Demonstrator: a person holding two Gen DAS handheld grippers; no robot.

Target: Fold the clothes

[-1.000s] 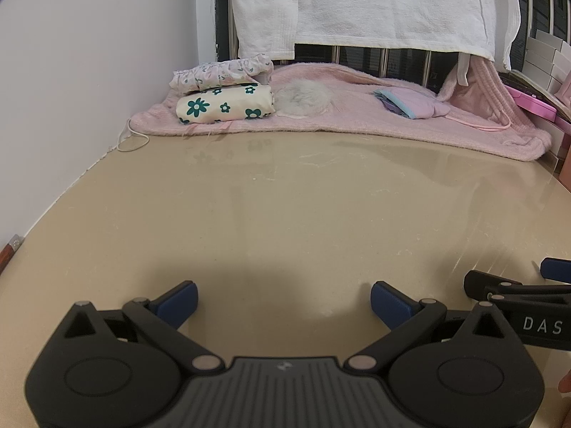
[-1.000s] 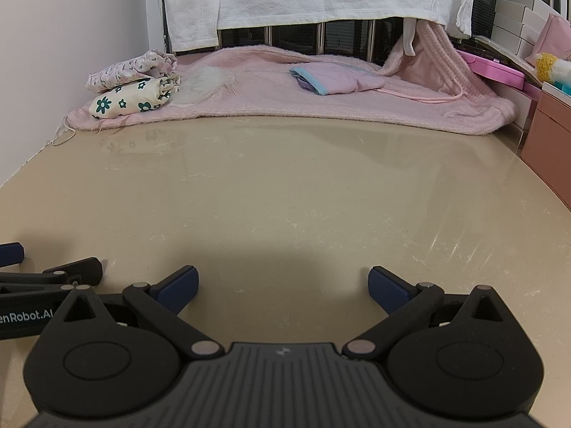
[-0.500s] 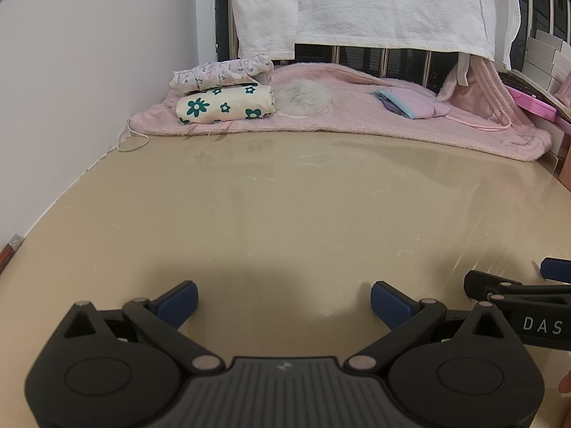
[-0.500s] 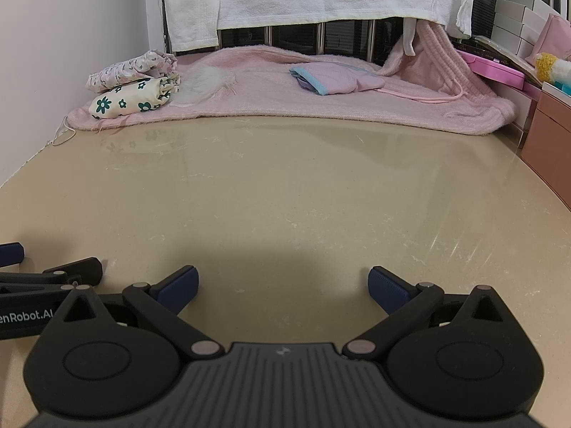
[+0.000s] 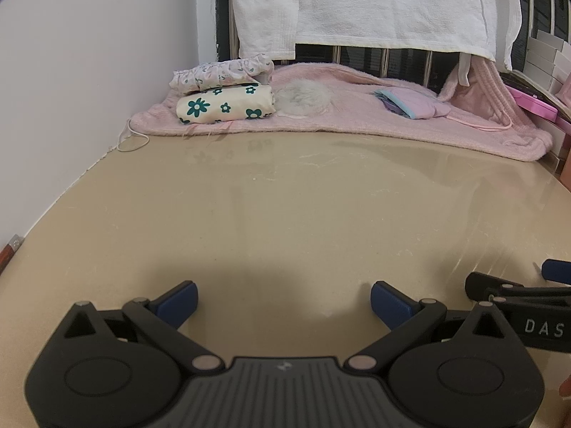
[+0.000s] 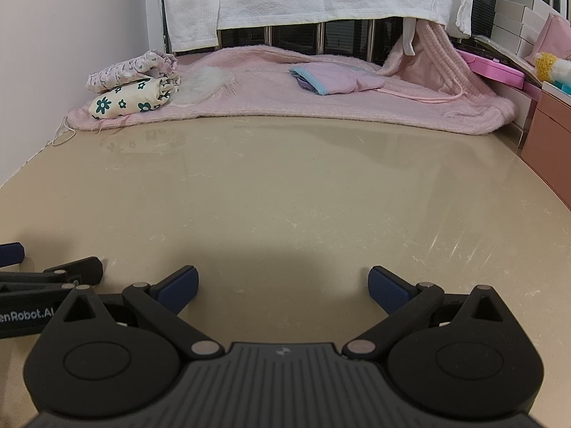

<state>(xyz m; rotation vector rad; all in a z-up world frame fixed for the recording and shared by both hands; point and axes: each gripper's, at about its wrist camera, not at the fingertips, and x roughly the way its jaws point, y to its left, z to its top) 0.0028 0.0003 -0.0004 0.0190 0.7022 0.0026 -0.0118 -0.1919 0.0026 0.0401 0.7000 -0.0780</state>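
Note:
A folded cream garment with green flowers (image 5: pixel 225 108) lies on a pink blanket (image 5: pixel 357 121) at the far end of the beige table (image 5: pixel 285 214), with a folded pale floral garment (image 5: pixel 221 73) stacked on it. A folded lilac garment with a blue edge (image 5: pixel 414 103) lies further right on the blanket. In the right wrist view the same flowered garment (image 6: pixel 132 98), floral garment (image 6: pixel 132 69) and lilac garment (image 6: pixel 335 78) show. My left gripper (image 5: pixel 283 299) and right gripper (image 6: pixel 282 289) are both open and empty, low over the near table, side by side.
A white towel (image 5: pixel 357 3) hangs over a rail behind the blanket. A grey fur patch (image 5: pixel 303 96) lies on the blanket. White wall (image 5: pixel 89 89) runs along the left. Pink boxes (image 6: pixel 496 67) and a brown cabinet (image 6: pixel 549 142) stand at the right.

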